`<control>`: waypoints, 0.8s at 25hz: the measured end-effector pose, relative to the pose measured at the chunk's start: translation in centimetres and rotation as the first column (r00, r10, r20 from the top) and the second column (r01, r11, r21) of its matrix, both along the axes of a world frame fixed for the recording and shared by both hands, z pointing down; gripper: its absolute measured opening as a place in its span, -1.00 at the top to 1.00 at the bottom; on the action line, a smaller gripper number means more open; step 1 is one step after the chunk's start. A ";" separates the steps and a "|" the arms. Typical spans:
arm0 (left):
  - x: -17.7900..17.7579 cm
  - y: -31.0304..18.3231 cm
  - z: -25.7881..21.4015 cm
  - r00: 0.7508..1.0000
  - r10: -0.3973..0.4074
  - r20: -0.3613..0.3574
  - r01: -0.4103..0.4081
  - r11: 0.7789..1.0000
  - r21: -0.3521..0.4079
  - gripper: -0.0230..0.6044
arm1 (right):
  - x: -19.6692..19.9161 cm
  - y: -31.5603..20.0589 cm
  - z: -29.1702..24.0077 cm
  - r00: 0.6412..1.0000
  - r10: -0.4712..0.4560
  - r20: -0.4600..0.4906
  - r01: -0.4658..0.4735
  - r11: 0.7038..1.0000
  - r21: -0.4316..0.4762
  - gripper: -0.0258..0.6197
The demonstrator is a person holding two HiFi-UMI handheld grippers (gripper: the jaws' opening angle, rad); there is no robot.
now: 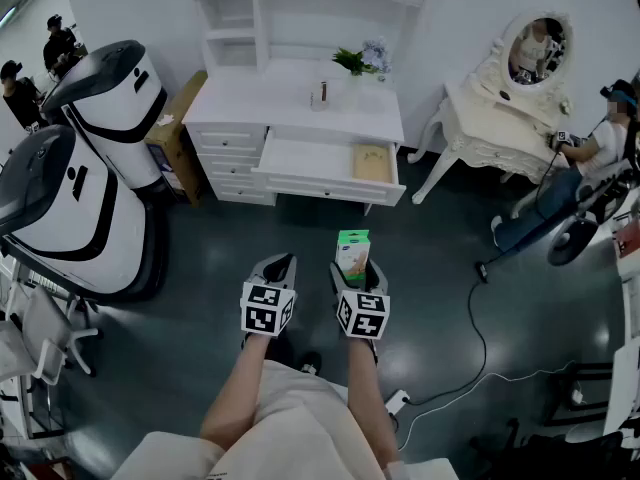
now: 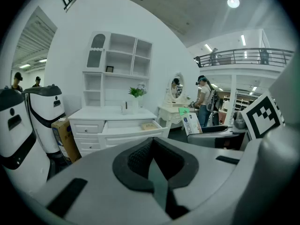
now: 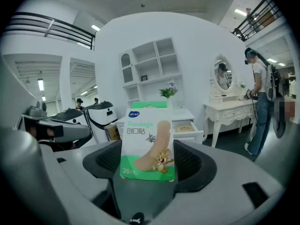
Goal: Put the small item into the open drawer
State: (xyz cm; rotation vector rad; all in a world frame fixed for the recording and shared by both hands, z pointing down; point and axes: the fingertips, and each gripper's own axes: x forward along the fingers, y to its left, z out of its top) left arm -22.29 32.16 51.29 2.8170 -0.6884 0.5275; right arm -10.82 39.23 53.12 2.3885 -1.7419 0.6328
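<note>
A dark, glossy floor (image 1: 200,368) fills the head view. At 9 to 10 o'clock from the grippers stand two big white-and-black machines (image 1: 70,218), one behind the other. At 12 o'clock a white dresser (image 1: 290,98) with a shelf unit on top stands against the wall. A white vanity table (image 1: 490,128) with an oval mirror (image 1: 535,53) is at 2 o'clock, and a seated person (image 1: 600,153) is at 3 o'clock by the frame edge. A cardboard box (image 1: 180,118) sits between the far machine and the dresser's left side.

The dresser's wide drawer (image 1: 320,183) is pulled out. A flat tan item (image 1: 372,163) lies at its right end, and the rest of its floor is bare white. A black cable (image 1: 483,338) snakes over the floor at 4 o'clock.

The left gripper (image 1: 280,265) points toward the dresser, its jaws brought together with nothing between them. Just beside it, at its 3 o'clock, the right gripper (image 1: 358,268) has its jaws spread wide and clamped on an upright green-and-white bandage box (image 1: 353,253). The box is in the air over the floor, well apart from the drawer at its 12 o'clock.

A small green plant (image 1: 352,61) stands on the dresser top, toward the back right.
</note>
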 end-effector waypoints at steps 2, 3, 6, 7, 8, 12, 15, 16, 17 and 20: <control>0.1 0.1 -0.4 1.000 0.001 -0.016 -0.001 1.000 0.010 0.88 | 0.0 0.0 -0.2 1.000 -0.003 0.000 0.003 1.000 0.003 -0.21; 0.1 0.1 -0.6 1.000 0.001 -0.022 -0.001 1.000 0.013 0.88 | 0.0 0.1 -0.3 1.000 -0.005 -0.001 0.005 1.000 0.004 -0.21; 0.1 0.3 -0.8 1.000 0.003 -0.027 -0.003 1.000 0.015 0.88 | 0.0 0.2 -0.3 1.000 -0.007 -0.001 0.007 1.000 0.009 -0.21; 0.1 0.4 -0.7 1.000 0.004 -0.027 -0.003 1.000 0.017 0.88 | 0.0 0.2 -0.3 1.000 -0.009 0.001 0.009 1.000 0.010 -0.21; 0.2 0.5 -0.7 1.000 0.005 -0.027 -0.005 1.000 0.020 0.88 | 0.1 0.2 -0.3 1.000 -0.010 0.006 0.010 1.000 0.012 -0.21; 0.0 0.6 -0.6 1.000 0.013 -0.018 -0.013 0.999 0.031 0.88 | 0.9 0.3 -0.2 1.000 -0.004 0.008 0.004 1.000 0.016 -0.21; -0.5 0.1 -0.3 1.000 0.001 -0.010 0.000 1.000 0.030 0.88 | 1.4 0.2 -0.4 1.000 -0.004 -0.004 0.004 1.000 0.019 -0.21; -0.6 -0.2 -0.2 1.000 -0.006 -0.008 0.006 1.000 0.027 0.88 | 1.5 0.1 -0.3 1.000 -0.004 -0.001 0.004 1.000 0.022 -0.21; -0.7 -0.4 0.0 1.000 -0.010 -0.006 0.011 1.000 0.025 0.88 | 1.7 0.0 -0.2 1.000 -0.005 0.002 0.005 1.000 0.022 -0.21; -0.7 -1.3 0.4 1.000 -0.017 -0.003 0.017 1.000 0.020 0.88 | 2.0 -0.4 0.3 1.000 -0.013 -0.004 0.013 1.000 0.009 -0.21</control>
